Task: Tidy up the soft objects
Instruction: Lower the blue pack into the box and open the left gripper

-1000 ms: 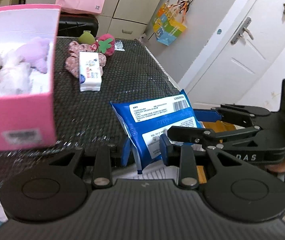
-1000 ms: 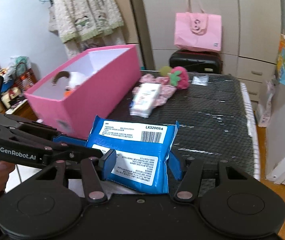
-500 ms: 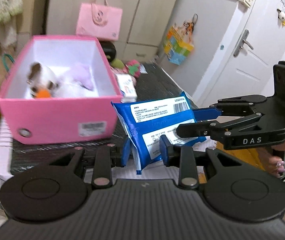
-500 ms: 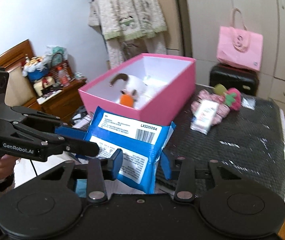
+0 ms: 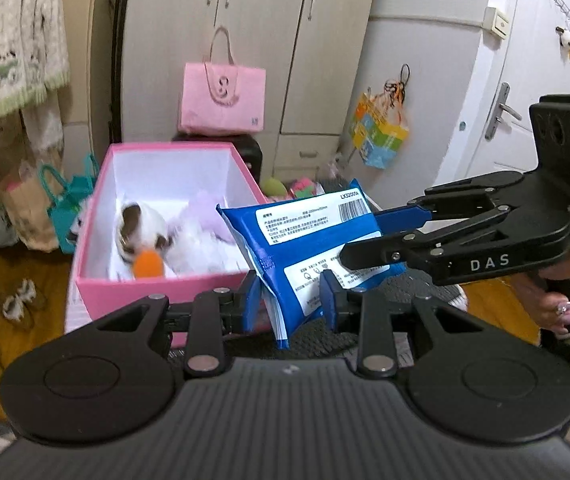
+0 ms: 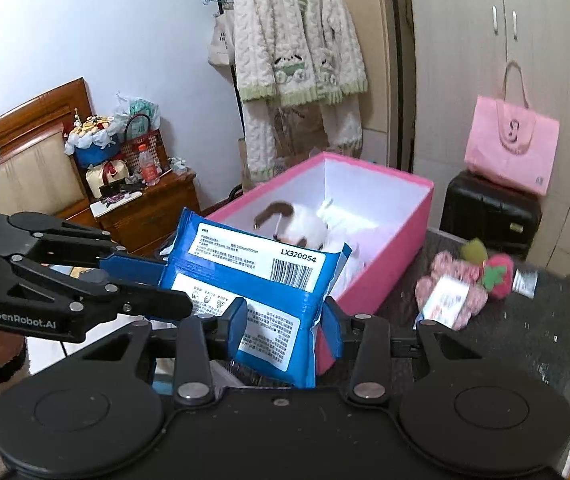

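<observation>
Both grippers clamp one blue wipes pack (image 5: 305, 248): left gripper (image 5: 289, 300) narrow on its lower edge, right gripper (image 6: 285, 330) pinching the opposite end (shared support prevents sagging). Pink box (image 5: 157, 292), destination, lies at eleven o'clock.

On the blue pack (image 6: 269, 280) I hold, the white label reads "LX320054" above a barcode; my left hand-held gripper (image 6: 173, 284) bears "GenRobot.AI"; my right hand-held gripper (image 5: 365, 240) bears "DAS"; the pink bag (image 6: 513, 148) shows an "S"-like emblem.
</observation>
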The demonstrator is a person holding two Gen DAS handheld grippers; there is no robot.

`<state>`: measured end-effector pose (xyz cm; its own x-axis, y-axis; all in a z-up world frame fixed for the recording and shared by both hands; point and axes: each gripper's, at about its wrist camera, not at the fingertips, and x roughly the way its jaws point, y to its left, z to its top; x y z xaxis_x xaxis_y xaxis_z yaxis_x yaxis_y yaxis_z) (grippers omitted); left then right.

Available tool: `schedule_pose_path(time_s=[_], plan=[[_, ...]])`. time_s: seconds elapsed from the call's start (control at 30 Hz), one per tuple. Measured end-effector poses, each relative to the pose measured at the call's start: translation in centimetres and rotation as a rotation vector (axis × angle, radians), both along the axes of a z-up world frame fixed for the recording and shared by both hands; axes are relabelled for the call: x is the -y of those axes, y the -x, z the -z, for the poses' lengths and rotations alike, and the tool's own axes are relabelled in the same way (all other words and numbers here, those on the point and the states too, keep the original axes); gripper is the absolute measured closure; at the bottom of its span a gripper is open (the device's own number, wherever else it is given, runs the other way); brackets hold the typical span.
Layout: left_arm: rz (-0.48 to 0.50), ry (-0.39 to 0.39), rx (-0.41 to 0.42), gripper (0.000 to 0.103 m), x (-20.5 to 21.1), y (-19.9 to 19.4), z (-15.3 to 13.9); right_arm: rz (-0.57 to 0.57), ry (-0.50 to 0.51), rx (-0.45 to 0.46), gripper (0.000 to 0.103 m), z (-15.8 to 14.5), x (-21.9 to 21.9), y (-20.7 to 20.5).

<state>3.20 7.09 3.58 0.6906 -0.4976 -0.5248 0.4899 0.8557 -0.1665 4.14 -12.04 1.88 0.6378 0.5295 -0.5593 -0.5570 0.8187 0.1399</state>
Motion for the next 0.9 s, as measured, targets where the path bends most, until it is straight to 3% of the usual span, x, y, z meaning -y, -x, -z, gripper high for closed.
schedule_pose_path(time_s=[0.37, 0.57, 0.9], plan=[[-0.010, -0.002, 0.008, 0.071, -1.3, -6.0, -0.5, 0.012, 0.011, 0.013, 0.053, -0.4, -1.9, -5.3], [-0.042, 0.024, -0.058, 0.071, -2.4, -10.9, 1.1, 0.015, 0.035, 0.001, 0.051, 0.5, -3.1, -9.4], [-0.072, 0.028, -0.098, 0.071, -3.3, -17.9, 2.6, 0.031, 0.041, -0.014, 0.044, 2.1, -5.1, -17.0]])
